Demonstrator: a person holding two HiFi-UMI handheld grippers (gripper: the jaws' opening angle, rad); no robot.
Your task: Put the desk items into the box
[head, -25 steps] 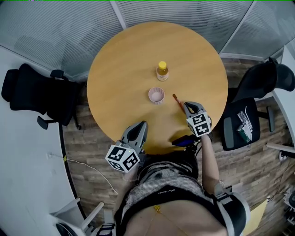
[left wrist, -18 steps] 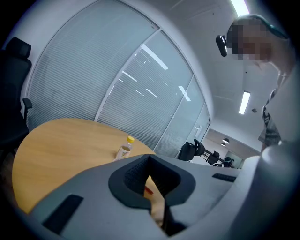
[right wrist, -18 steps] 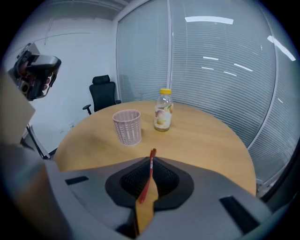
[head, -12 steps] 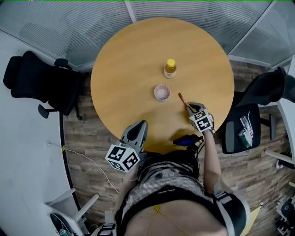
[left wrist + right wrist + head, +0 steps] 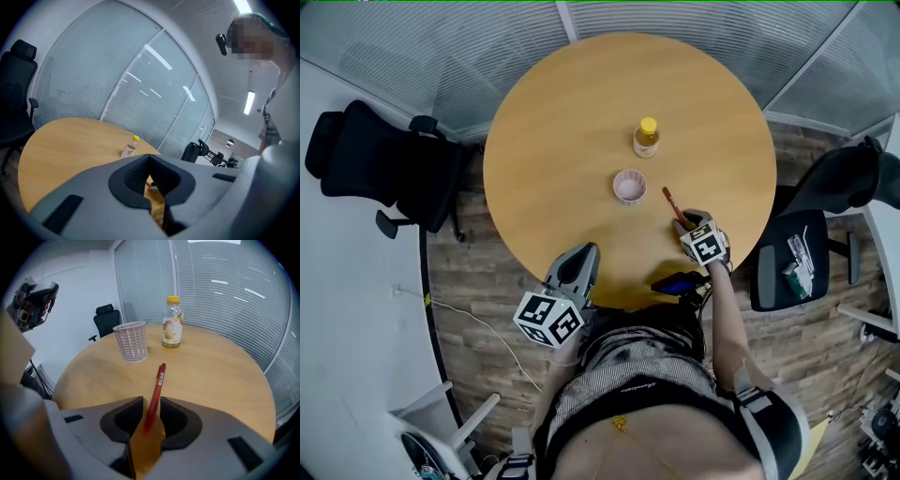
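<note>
Head view: holding the left gripper [image 5: 581, 262] near level at the near edge of the bench [image 5: 562, 141]; tilting the right gripper [image 5: 686, 223] steeply down over the red pen [image 5: 671, 202], right of the pink cup [image 5: 628, 186].

Left gripper view: pressing fingers [image 5: 133, 173] tip to tip, gripping nothing.

Right gripper view: just opening fingers [image 5: 126, 416], straddling the pen lying on the bench, not pinching it.

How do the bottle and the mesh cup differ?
The bottle is clear, yellow-capped and closed; the mesh cup is pale pink lattice, open-topped. The bottle is taller and narrower than the mesh cup. Both stand upright on the round table, apart.
</note>
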